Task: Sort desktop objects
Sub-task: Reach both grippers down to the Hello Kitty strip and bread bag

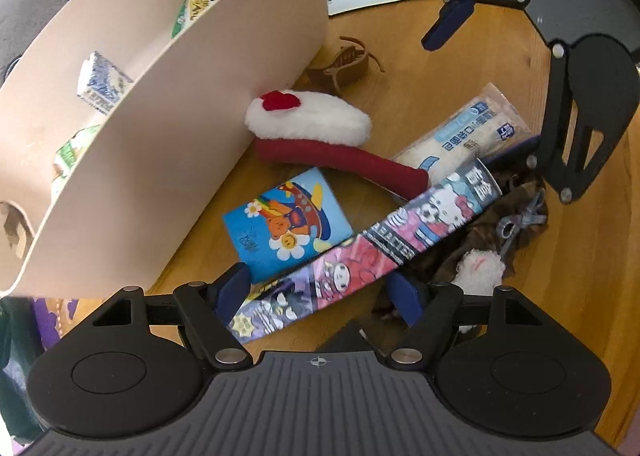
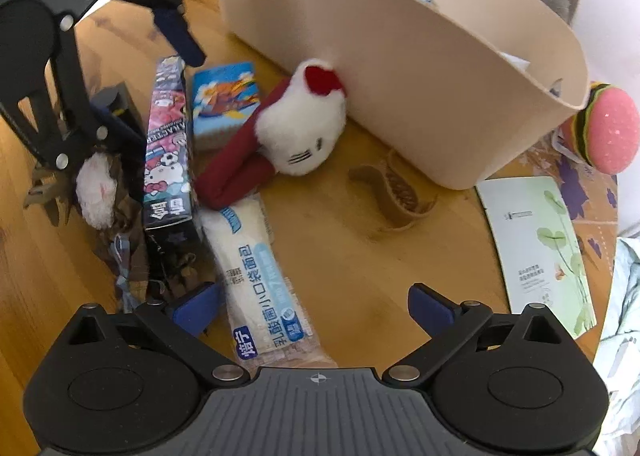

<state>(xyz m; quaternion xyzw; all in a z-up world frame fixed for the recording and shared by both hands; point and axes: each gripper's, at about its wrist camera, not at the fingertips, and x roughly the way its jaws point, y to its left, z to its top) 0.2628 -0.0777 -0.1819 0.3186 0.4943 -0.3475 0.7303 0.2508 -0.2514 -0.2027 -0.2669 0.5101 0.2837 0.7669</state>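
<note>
Left gripper (image 1: 320,292), jaws apart, straddles the long cartoon box (image 1: 372,252) on my desk (image 1: 420,55): light, stiff, glossy card, which I judge best pinched across its narrow width.

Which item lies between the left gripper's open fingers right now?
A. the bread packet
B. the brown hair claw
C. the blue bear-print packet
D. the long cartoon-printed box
D: in the left wrist view the left gripper stands open astride the long cartoon-printed box, whose near end runs between the two blue pads without visibly being pressed.
</note>
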